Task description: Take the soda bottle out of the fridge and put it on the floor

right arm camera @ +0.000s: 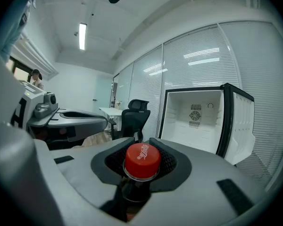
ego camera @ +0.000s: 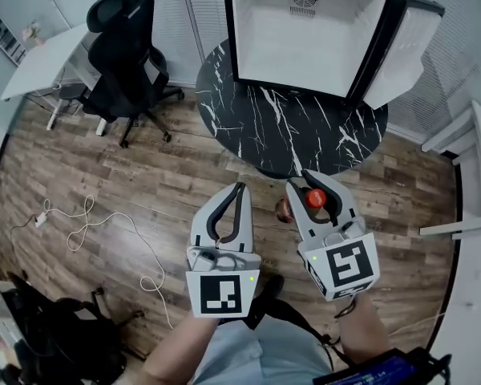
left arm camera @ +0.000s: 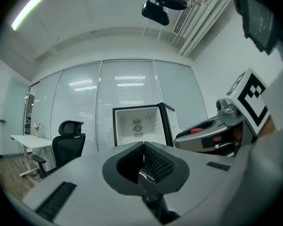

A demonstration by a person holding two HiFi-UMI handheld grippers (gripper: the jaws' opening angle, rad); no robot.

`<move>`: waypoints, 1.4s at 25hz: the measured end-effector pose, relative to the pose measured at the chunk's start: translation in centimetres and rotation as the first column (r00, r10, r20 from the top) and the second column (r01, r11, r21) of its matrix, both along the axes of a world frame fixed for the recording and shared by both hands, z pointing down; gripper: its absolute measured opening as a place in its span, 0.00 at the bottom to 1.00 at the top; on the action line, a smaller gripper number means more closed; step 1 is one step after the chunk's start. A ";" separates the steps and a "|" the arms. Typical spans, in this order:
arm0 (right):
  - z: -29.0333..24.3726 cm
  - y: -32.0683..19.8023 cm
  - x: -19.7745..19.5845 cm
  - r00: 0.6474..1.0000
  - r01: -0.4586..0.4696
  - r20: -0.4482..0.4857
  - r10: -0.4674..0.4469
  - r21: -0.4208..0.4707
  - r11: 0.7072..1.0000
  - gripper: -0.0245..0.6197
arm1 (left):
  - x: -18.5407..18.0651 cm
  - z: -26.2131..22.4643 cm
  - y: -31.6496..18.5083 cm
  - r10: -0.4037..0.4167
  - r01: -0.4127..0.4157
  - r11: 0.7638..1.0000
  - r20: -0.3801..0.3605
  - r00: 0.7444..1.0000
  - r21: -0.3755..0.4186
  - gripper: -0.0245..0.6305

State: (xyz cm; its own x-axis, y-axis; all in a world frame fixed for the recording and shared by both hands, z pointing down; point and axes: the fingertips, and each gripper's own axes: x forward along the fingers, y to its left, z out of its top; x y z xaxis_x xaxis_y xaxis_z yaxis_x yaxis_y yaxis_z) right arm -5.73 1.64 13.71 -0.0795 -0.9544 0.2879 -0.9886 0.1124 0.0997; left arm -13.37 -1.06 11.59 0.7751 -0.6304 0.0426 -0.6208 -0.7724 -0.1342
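A dark soda bottle with a red cap (ego camera: 315, 198) (right arm camera: 142, 161) hangs upright by its neck over the wooden floor, in front of the round table. My right gripper (ego camera: 309, 188) (right arm camera: 142, 166) is shut on that neck, just under the cap. Beside it on the left, my left gripper (ego camera: 240, 187) (left arm camera: 142, 149) is shut with nothing between its pads. The small fridge (ego camera: 321, 30) (left arm camera: 137, 128) (right arm camera: 200, 121) stands on the black marble table (ego camera: 289, 127), door swung wide, its white inside bare.
A black office chair (ego camera: 124, 54) and a white desk (ego camera: 44, 58) stand at the back left. A white cable (ego camera: 104, 231) trails over the wooden floor (ego camera: 144, 191) at the left. White furniture (ego camera: 473, 175) lines the right side. A dark bag (ego camera: 40, 335) lies at the lower left.
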 end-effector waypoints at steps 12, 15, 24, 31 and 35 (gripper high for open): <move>3.4 1.9 1.1 1.000 -0.010 0.020 0.009 0.017 1.000 0.21 | 2.2 4.2 1.9 0.033 -0.033 0.997 -0.003 0.999 -0.075 0.06; 3.9 2.5 1.4 1.000 -0.011 0.024 0.011 0.021 1.000 0.21 | 2.6 4.9 2.5 0.035 -0.035 0.995 -0.008 0.999 -0.098 0.06; 6.9 3.8 2.5 0.999 -0.016 0.038 0.016 -0.003 1.000 0.20 | 4.4 7.8 3.4 0.076 -0.072 0.992 0.032 0.997 -0.105 0.06; 9.8 4.6 3.2 0.998 -0.027 0.056 0.028 -0.026 0.999 0.20 | 5.7 10.7 4.1 0.113 -0.107 0.985 0.040 0.993 -0.136 0.06; 11.7 4.9 3.9 0.997 -0.041 0.066 0.043 -0.031 0.999 0.20 | 6.6 12.8 4.7 0.159 -0.149 0.977 0.059 0.985 -0.150 0.06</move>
